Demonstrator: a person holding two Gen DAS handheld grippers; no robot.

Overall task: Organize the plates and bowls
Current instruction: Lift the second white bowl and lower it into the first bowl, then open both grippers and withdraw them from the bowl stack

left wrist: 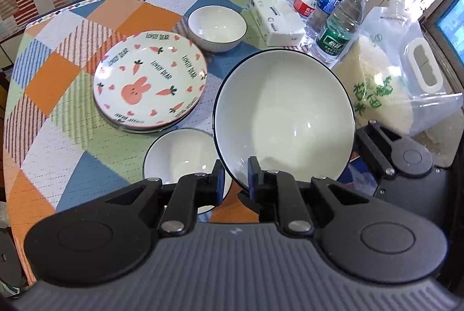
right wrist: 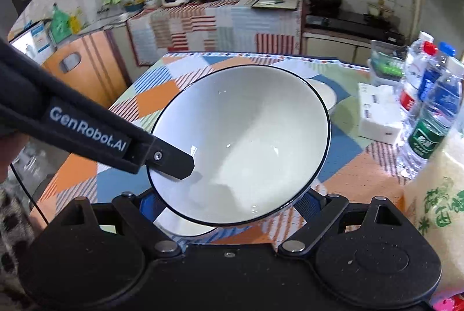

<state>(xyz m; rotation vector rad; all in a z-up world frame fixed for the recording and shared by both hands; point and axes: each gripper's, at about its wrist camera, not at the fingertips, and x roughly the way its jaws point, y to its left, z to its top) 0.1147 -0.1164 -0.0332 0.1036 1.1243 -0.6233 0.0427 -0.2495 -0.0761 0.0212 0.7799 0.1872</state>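
Two claws meet at one large white ceramic bowl with a thin dark rim (left wrist: 285, 113). The left claw (left wrist: 236, 176) is clenched on the bowl's near edge, one pad inside and one outside the wall, holding the bowl tilted above the counter with its checked orange, blue and green cloth (left wrist: 55, 79). In the right wrist view the right claw (right wrist: 232, 209) stands spread wide on either side of the bowl's base, its fingers close beside the wall (whether they touch is hard to tell). Below the raised bowl sits a smaller white bowl with a dark rim (left wrist: 179, 157) on the counter. A stack of round plates printed with a pink rabbit and carrots (left wrist: 149, 81) lies just beyond it, and another small white bowl (left wrist: 216, 28) rests farther back near the clear plastic water bottles (left wrist: 337, 29).
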